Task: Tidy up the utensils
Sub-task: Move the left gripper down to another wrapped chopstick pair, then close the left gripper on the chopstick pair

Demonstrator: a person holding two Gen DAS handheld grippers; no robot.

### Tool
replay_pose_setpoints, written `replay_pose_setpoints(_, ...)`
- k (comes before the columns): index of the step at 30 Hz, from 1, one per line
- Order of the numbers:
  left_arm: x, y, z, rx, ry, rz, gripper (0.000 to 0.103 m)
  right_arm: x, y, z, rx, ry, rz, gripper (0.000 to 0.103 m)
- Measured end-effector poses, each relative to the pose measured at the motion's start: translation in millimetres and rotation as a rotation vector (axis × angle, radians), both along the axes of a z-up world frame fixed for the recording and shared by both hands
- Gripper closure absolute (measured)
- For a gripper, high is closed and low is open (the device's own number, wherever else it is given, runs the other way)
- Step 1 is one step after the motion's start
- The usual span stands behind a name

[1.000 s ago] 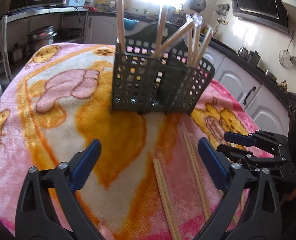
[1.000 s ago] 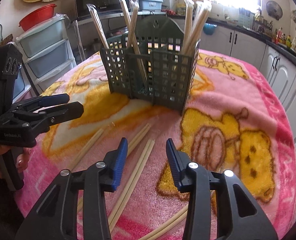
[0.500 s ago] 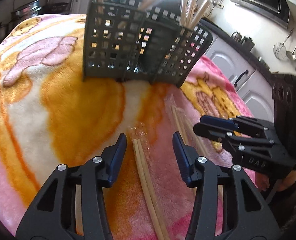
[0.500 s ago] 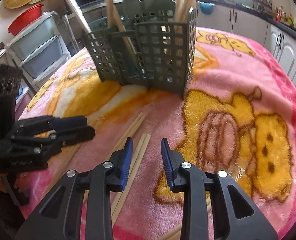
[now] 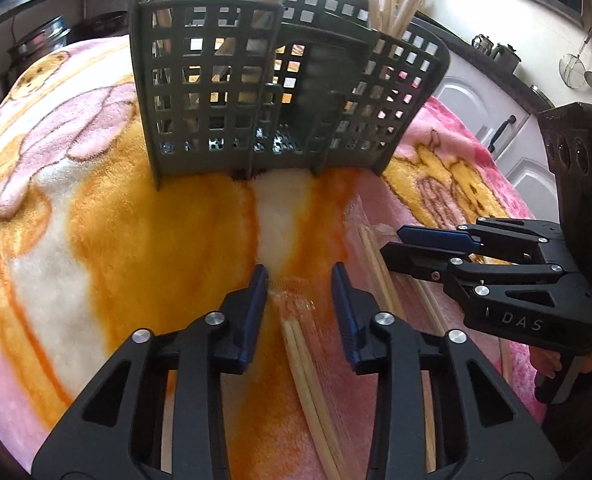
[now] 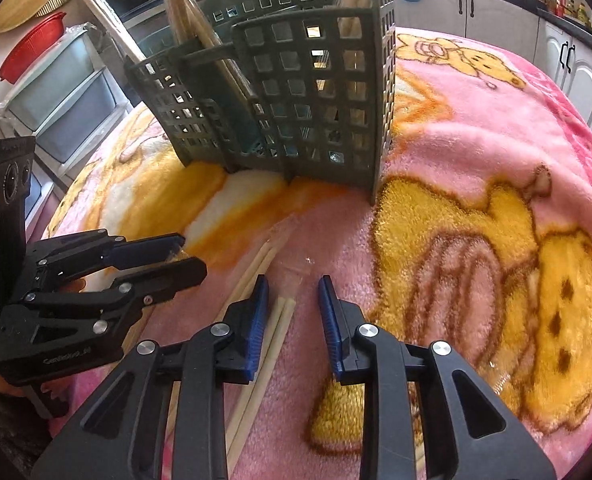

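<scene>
A pink and orange cartoon blanket (image 5: 95, 248) covered a table in a kitchen. At its far side stood a dark grey slotted utensil caddy (image 5: 255, 96), with several wrapped chopstick pairs upright in its compartments. The left gripper (image 5: 300, 284) hung low over the blanket; its jaws had just been closing to a narrow gap, with a wrapped pair of chopsticks (image 5: 308, 368) lying between them, the pads not pressing on it. The right gripper (image 6: 291, 296) was likewise low; its jaws had just been closing and stood narrow, with a second wrapped chopstick pair (image 6: 275, 332) lying on the blanket just beside the left pad and not gripped. More chopsticks (image 6: 251, 276) lay loose nearby.
</scene>
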State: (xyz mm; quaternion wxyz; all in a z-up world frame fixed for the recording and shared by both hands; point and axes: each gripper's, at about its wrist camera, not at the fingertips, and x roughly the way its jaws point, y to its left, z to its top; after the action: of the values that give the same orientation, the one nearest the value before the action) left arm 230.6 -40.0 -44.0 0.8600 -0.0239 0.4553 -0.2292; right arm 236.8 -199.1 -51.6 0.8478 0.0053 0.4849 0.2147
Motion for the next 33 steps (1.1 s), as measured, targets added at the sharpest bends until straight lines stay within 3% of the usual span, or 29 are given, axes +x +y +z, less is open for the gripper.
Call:
replay_pose_setpoints(4, 1.7, 2.1, -0.9, 0.007, -0.009, 0.01, 0.086, 6.2, 2.5, -0.2, -0.004, 0.006, -0.003, 0.081)
replay_pose_setpoints(20, 2.8, 21.6, 0.6, -0.064, 0.008, 0.02, 0.099, 5.4, -3.1, 7.2, 0.02, -0.029, -0.019, 0.096)
replay_pose_setpoints(33, -15.8, 35.5, 43.1, -0.123, -0.094, 0.024, 0.101, -24.9, -15.2, 66.0, 0.073, -0.193, 0.012, 0.097)
